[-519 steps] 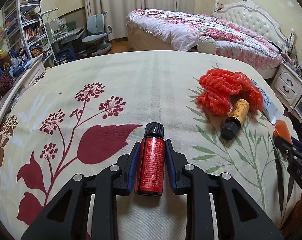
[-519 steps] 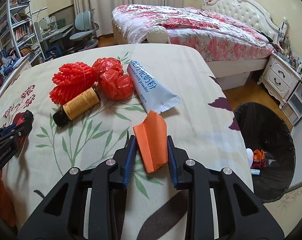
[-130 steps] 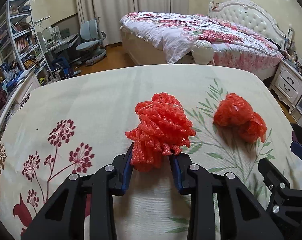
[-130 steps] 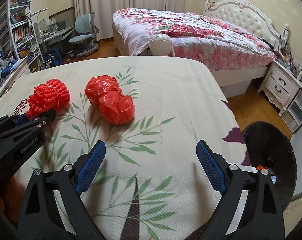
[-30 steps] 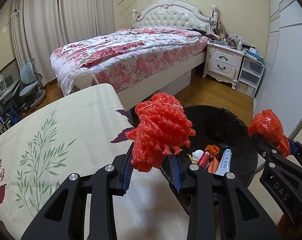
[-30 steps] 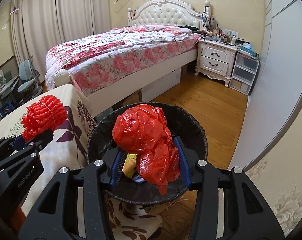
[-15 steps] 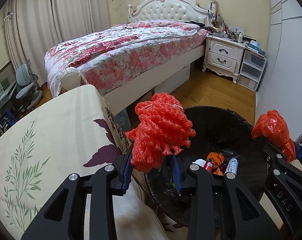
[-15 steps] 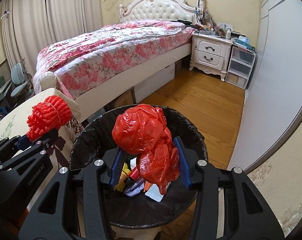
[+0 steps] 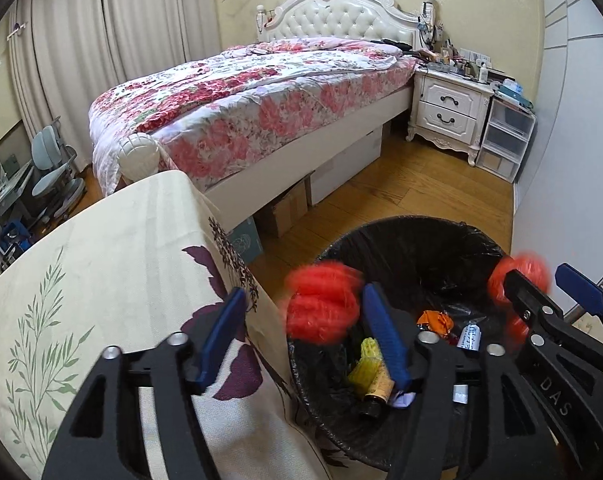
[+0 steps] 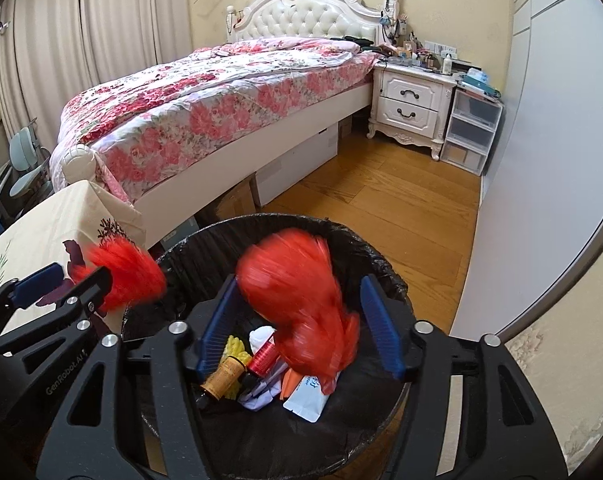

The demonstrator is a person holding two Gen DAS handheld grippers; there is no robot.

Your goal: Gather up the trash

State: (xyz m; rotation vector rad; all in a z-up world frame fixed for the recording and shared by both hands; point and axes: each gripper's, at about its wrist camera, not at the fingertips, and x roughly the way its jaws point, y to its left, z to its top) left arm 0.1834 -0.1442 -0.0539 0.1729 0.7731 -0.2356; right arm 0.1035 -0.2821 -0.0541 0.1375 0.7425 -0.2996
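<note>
Both grippers were held over the black-lined trash bin, the landmark here: the left gripper, whose jaws had just been opening, was spread wide, and the red foam netting was seen blurred against its right pad, gripped by neither, above the bin's near rim. The right gripper, likewise just opened, stood apart from the blurred red plastic bag over the bin's middle. Beyond the bin lay bottles and a tube inside it, then the bed.
</note>
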